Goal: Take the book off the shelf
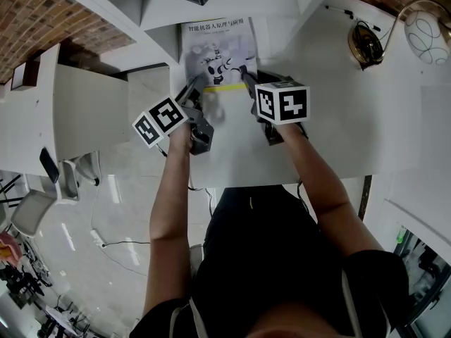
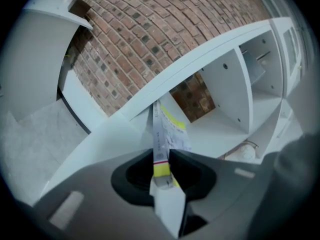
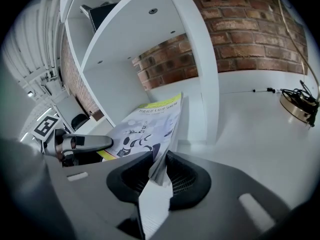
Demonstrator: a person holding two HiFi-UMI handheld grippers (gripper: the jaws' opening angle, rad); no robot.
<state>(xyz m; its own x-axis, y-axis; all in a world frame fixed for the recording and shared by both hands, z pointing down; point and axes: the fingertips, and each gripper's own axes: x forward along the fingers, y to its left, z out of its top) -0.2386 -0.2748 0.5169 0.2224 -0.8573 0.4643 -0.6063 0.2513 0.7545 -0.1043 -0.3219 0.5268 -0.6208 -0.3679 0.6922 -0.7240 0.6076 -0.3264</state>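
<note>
Book (image 1: 215, 48) | left gripper (image 2: 161, 158): fingers clamped on its left edge | right gripper (image 3: 160, 162): fingers clamped on right edge

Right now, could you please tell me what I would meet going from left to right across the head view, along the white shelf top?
Left tool → book → right tool → round brass-coloured object → wire-patterned globe.

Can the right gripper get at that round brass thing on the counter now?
Probably not yet: the right gripper is clamped on the book. Otherwise only counter lies between it and the brass thing.
</note>
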